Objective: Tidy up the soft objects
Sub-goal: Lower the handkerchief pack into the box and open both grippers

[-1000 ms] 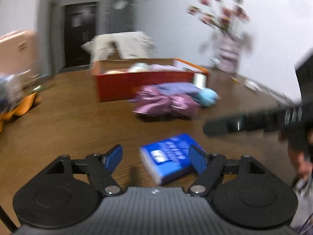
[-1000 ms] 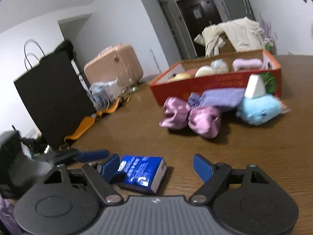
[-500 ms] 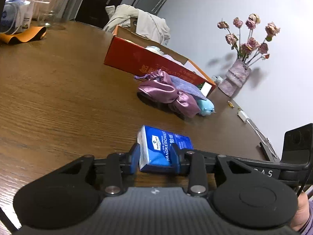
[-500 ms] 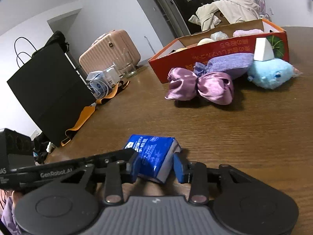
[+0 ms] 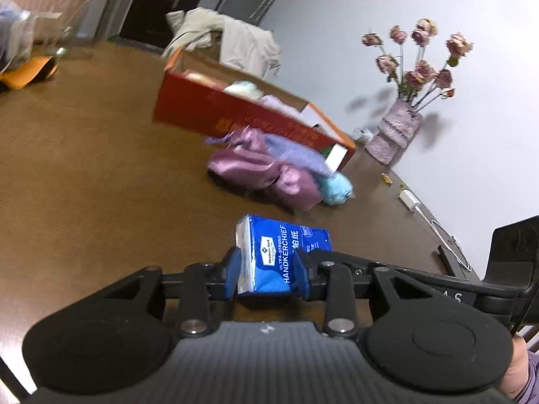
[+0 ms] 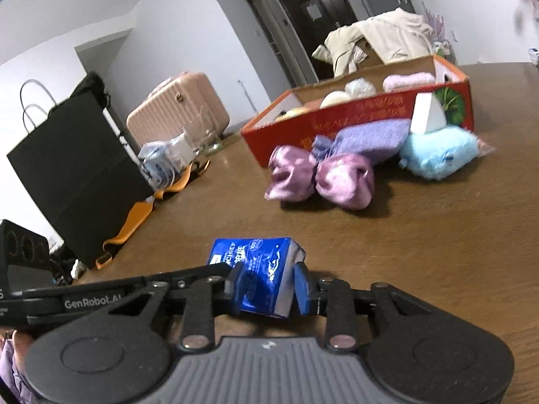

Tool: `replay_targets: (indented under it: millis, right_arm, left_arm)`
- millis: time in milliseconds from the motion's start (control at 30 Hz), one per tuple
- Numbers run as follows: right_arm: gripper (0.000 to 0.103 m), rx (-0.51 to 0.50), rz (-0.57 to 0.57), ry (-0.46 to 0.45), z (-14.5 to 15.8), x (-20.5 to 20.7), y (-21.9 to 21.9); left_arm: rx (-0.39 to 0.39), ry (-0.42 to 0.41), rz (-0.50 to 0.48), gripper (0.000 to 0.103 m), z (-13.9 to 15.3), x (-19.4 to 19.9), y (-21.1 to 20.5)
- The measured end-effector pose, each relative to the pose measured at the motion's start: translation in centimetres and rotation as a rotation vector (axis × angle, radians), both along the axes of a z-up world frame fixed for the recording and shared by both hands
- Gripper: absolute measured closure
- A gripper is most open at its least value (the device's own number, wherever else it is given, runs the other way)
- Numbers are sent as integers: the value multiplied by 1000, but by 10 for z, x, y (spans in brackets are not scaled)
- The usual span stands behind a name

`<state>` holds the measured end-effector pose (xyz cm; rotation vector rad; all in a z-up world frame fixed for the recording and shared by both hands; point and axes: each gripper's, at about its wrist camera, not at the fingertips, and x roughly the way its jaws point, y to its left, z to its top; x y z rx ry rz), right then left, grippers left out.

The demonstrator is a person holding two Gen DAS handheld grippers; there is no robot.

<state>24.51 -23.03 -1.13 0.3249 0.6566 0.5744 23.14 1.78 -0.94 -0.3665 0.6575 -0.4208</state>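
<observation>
A blue handkerchief tissue pack (image 5: 281, 252) is gripped from both sides. My left gripper (image 5: 267, 274) is shut on it, and my right gripper (image 6: 267, 284) is shut on the same pack (image 6: 266, 269); it sits lifted slightly over the brown table (image 5: 84, 185). Beyond it lie a pink satin pouch (image 5: 266, 171), a purple cloth (image 6: 367, 139) and a light blue plush (image 6: 438, 151), all against the front of a red cardboard box (image 5: 235, 114) holding several soft items. The box also shows in the right wrist view (image 6: 337, 121).
A vase of dried roses (image 5: 401, 128) stands at the table's far right, with a white charger and cable (image 5: 414, 202) near the edge. A black bag (image 6: 67, 168), a pink suitcase (image 6: 178, 111) and an orange strap (image 6: 134, 215) sit at the left.
Both grippers closed on the tissue pack from opposite sides, then raised it a little. The left view has tilted.
</observation>
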Motion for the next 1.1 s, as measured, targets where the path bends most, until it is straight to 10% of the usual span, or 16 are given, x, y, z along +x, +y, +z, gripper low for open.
replay_targets:
  millis: [333, 667, 1100]
  right_arm:
    - [74, -77, -82, -191, 86, 111, -43]
    - [79, -135, -99, 176, 49, 341, -52]
    - [58, -164, -52, 74, 70, 325, -41]
  left_arm:
    - [2, -120, -106, 69, 82, 152, -54]
    - [97, 171, -12, 72, 29, 343, -88]
    - [128, -69, -36, 48, 94, 289, -60]
